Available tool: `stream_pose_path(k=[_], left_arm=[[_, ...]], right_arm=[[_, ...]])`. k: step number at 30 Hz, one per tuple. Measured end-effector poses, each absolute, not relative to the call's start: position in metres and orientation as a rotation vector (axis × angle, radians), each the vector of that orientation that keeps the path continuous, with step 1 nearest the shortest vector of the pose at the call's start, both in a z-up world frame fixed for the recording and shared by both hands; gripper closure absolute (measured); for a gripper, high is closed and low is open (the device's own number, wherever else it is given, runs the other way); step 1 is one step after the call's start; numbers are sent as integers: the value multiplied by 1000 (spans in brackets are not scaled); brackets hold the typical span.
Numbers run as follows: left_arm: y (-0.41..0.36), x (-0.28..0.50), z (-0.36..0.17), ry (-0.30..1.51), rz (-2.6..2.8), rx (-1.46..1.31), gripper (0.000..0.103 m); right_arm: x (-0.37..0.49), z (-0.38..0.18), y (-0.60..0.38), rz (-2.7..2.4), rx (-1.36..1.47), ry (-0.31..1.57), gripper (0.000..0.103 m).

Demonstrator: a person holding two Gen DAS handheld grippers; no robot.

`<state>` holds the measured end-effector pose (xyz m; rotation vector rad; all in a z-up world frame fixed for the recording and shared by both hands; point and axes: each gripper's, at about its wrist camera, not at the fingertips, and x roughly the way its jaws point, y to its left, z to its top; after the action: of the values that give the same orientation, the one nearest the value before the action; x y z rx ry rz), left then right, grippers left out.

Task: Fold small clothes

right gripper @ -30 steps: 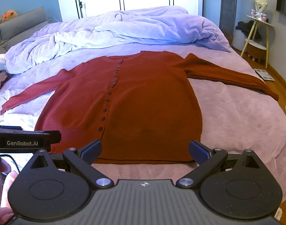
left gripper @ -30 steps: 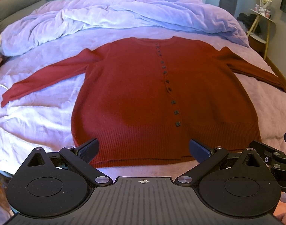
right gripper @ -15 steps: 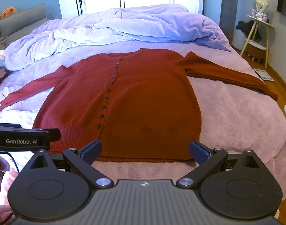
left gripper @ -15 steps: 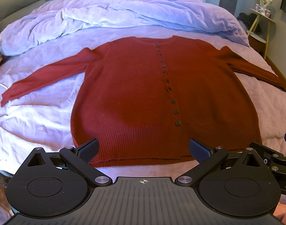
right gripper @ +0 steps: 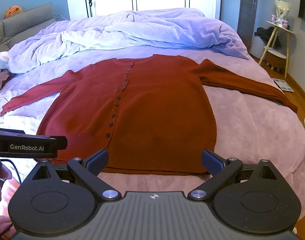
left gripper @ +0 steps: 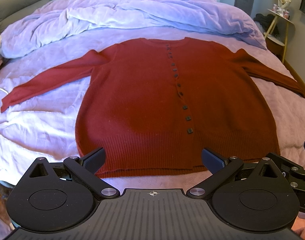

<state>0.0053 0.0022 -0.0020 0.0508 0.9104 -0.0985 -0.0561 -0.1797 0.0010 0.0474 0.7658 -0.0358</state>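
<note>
While we look down both cameras, the big bed (left gripper: 52, 124) fills almost every part of the frame, with a fluffy purple blanket (left gripper: 132, 14) bunched up across the top. Our red cardigan (left gripper: 152, 100) lies flat in the middle of the picture, front side up, with its two sleeves stretched out to the left and right edges. Its bottom hem sits low in the frame, close to us. Little dark buttons (left gripper: 185, 107) run in a line down its front. At the bottom of the left camera view, our left gripper (left gripper: 153, 160) is spread wide and holds nothing, with its tips over the hem. At the bottom of the right camera view, our right gripper (right gripper: 155, 160) is also spread wide and holds nothing. A small side table (right gripper: 278, 40) stands at the upper right of that view
</note>
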Motion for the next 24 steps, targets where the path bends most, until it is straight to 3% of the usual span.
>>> stream_pose_path(k=[24], left_arm=[[1, 12, -9, 931, -95, 46, 0]], right_arm=[[-55, -4, -199, 34, 227, 742, 4]])
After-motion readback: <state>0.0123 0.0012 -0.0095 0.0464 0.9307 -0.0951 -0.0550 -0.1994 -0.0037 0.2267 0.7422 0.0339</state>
